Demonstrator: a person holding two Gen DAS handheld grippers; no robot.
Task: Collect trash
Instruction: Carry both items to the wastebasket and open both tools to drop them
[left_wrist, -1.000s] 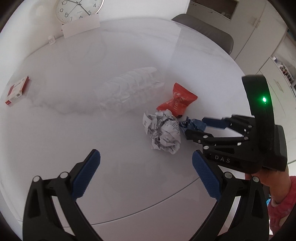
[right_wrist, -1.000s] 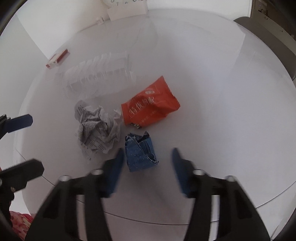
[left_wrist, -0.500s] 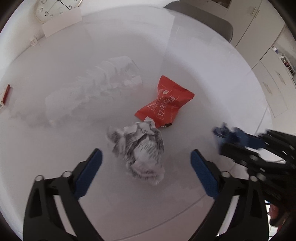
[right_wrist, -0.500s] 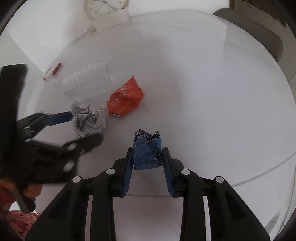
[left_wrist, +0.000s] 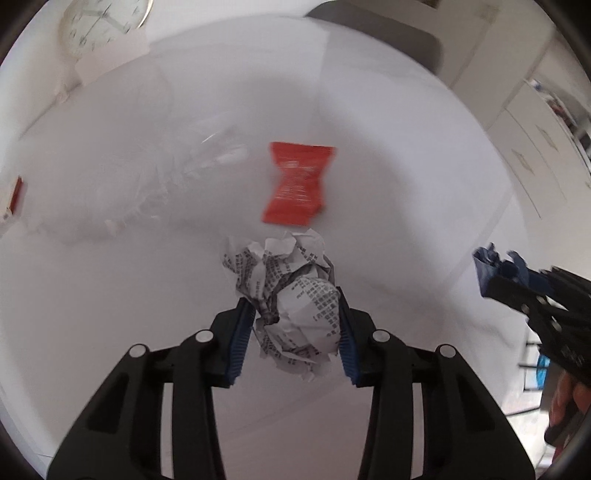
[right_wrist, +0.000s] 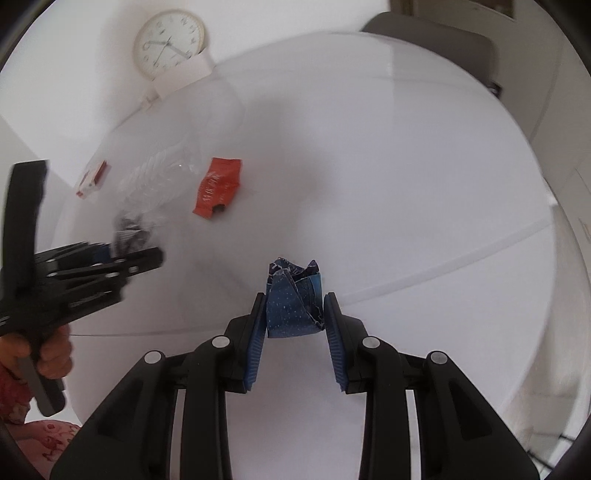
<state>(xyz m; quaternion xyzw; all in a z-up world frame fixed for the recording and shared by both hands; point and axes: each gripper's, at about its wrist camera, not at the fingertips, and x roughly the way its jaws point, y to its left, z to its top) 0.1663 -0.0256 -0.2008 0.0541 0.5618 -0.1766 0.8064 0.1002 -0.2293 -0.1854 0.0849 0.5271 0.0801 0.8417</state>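
The paper ball (left_wrist: 295, 295) is looking very light and soft. It is crumpled newspaper, white with small black print, so it will squash when it is pinched. The best place to hold it is across its fat middle, not by a loose flap, which could tear or slip out. The left gripper (left_wrist: 293, 332) is doing just that. Its jaws have just been closing, and the blue pads (left_wrist: 242, 339) are now pinching the paper ball on both sides. The ball is sitting near the front edge of the round white table (left_wrist: 388, 155).

The right gripper (right_wrist: 293, 328) is pinching a blue wrapper (right_wrist: 293, 299) between its pads. The wrapper is dark blue with tiny pale dots, folded and crinkly. It looks light and a bit slippery, so a hold low on its body is safest. In the right wrist view it is hanging over the front edge of the table, off to the right side.

More trash is waiting farther back. A red snack bag (left_wrist: 297, 184) is lying flat near the middle of the table. A clear plastic bottle (right_wrist: 159, 181) is lying on its side to the left of it. Both look light. The bottle may roll or crackle.
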